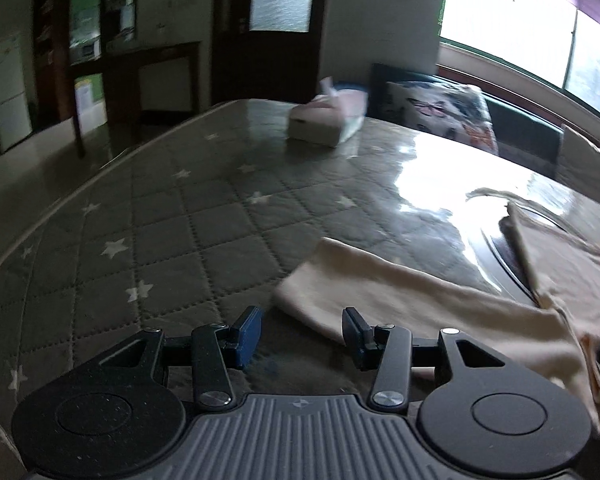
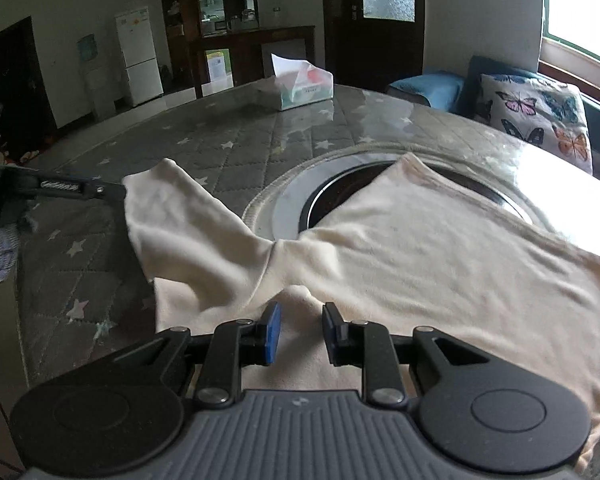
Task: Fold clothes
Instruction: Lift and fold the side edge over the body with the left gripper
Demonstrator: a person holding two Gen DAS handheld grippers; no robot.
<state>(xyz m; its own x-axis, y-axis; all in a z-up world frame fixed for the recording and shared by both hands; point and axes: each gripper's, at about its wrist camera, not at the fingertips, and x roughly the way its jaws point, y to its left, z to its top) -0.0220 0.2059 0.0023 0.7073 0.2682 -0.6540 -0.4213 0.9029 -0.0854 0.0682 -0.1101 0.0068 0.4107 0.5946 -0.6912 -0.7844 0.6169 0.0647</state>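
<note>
A cream long-sleeved garment lies spread on the round table, its body over the table's dark centre ring. One sleeve stretches to the left. My right gripper is open, low over the garment's near part, with a small fold of cloth between the jaws. My left gripper is open and empty, just in front of the sleeve's cuff end. The left gripper also shows in the right wrist view, beside the sleeve's end.
The table has a grey quilted star cover under clear plastic. A tissue box stands at the far side. A butterfly cushion lies on a bench by the window. The dark centre ring lies under the garment.
</note>
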